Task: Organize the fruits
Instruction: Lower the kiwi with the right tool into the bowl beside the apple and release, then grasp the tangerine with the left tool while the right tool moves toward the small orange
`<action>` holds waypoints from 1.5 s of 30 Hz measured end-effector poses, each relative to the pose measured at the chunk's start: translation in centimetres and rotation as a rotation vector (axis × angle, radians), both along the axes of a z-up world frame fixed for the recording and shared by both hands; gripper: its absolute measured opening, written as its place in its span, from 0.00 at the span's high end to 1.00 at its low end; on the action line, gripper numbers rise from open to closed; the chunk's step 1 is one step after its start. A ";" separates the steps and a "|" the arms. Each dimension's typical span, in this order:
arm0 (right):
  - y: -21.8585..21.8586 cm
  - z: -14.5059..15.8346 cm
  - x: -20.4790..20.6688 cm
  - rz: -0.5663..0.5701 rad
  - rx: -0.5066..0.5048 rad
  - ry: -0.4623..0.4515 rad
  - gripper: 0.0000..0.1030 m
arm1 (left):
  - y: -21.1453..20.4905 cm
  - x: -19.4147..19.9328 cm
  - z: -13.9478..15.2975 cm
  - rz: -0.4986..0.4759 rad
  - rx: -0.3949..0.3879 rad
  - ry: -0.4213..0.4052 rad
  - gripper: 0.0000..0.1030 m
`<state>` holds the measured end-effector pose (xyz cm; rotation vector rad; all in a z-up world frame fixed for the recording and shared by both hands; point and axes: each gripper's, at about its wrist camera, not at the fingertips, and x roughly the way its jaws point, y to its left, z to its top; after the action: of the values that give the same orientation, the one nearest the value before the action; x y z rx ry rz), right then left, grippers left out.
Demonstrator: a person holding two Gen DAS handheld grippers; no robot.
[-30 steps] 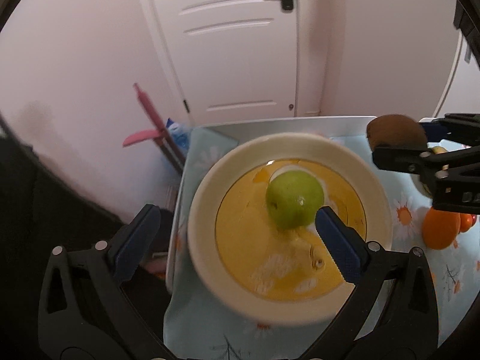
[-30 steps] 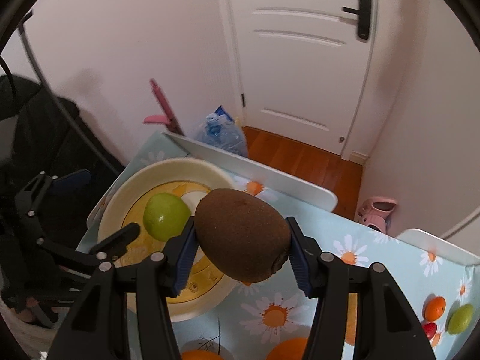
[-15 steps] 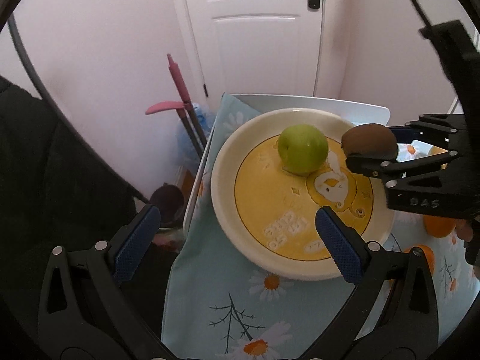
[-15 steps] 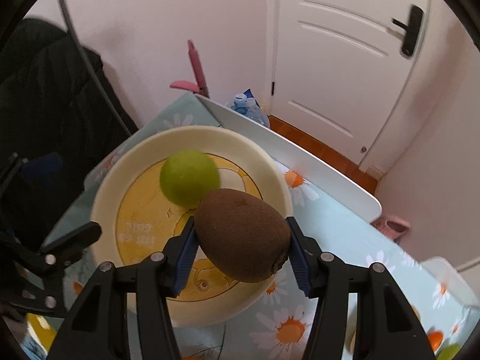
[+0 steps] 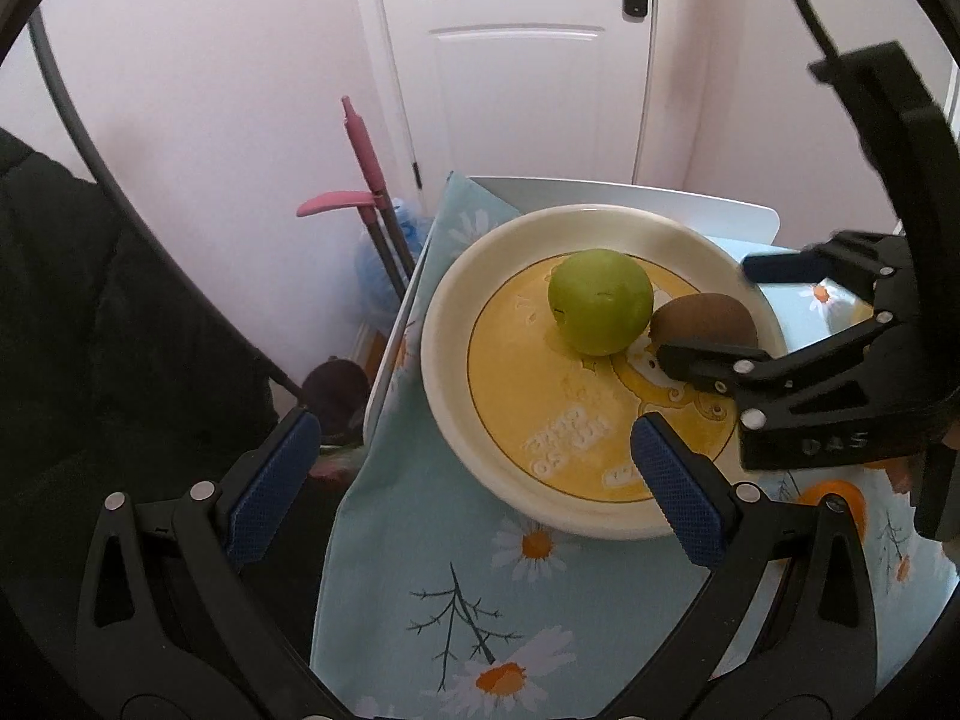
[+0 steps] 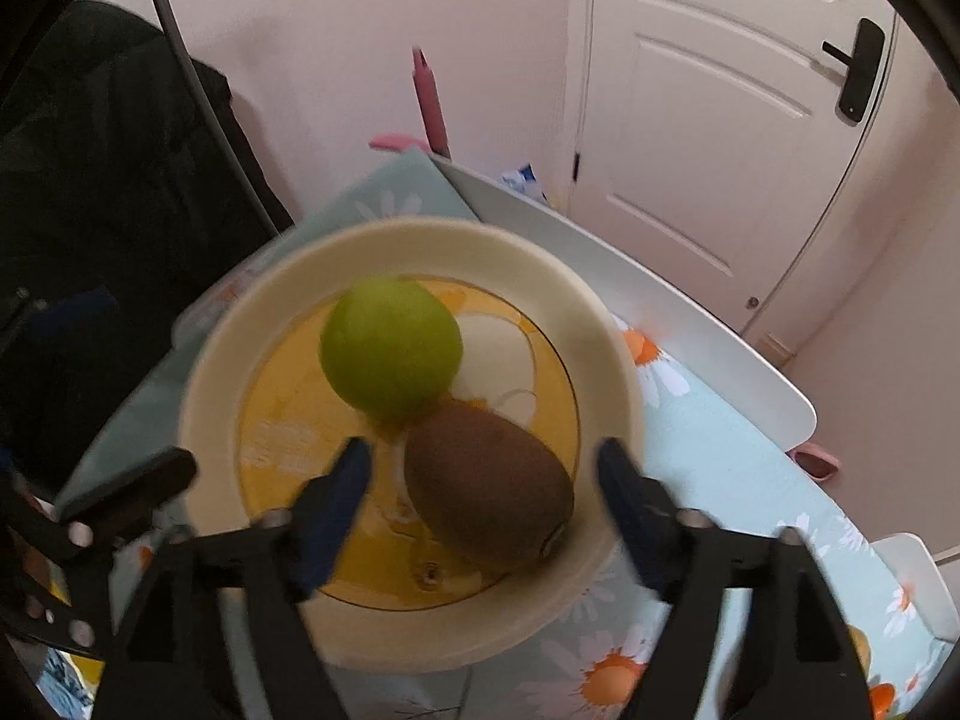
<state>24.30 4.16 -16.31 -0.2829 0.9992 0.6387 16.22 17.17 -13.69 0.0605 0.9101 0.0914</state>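
A cream plate with a yellow centre (image 5: 456, 324) (image 6: 204, 396) sits on the daisy-print cloth. A green apple (image 5: 600, 301) (image 6: 391, 350) and a brown kiwi (image 5: 703, 320) (image 6: 487, 486) lie on it, touching each other. My right gripper (image 6: 483, 486) is open, its blue pads spread either side of the kiwi and apart from it; it also shows in the left wrist view (image 5: 780, 324). My left gripper (image 5: 465, 480) is open and empty, back from the plate's near-left rim.
A light blue daisy cloth (image 5: 432, 588) covers the white table (image 5: 660, 204). An orange fruit (image 5: 840, 495) lies behind my right gripper. A pink-handled mop (image 5: 366, 150) and a black coat (image 5: 90, 330) stand left of the table. A white door (image 6: 720, 90) is behind.
My right gripper lowered the kiwi onto the plate beside the apple and opened, letting it go. My left gripper pulled back from the plate.
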 end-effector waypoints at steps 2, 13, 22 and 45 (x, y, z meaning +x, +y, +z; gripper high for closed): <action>-0.1 0.6 -0.4 -0.015 0.003 -0.019 0.03 | 0.1 -0.3 0.1 0.002 -0.001 0.002 0.00; -1.9 3.7 -2.5 -0.088 0.034 -0.043 0.01 | 0.3 -2.0 2.5 -0.001 -0.015 -0.014 0.00; -4.7 8.2 -6.5 -0.183 0.061 -0.073 0.01 | -1.2 -3.8 6.2 -0.068 0.017 -0.071 0.00; -20.3 10.2 -15.8 -0.431 0.048 -0.097 0.01 | -12.1 -8.9 6.8 -0.141 -0.050 -0.086 0.00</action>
<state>8.45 -16.10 -6.12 -0.0506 0.9128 0.2535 7.32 5.10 -6.93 0.0739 0.8192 -0.0594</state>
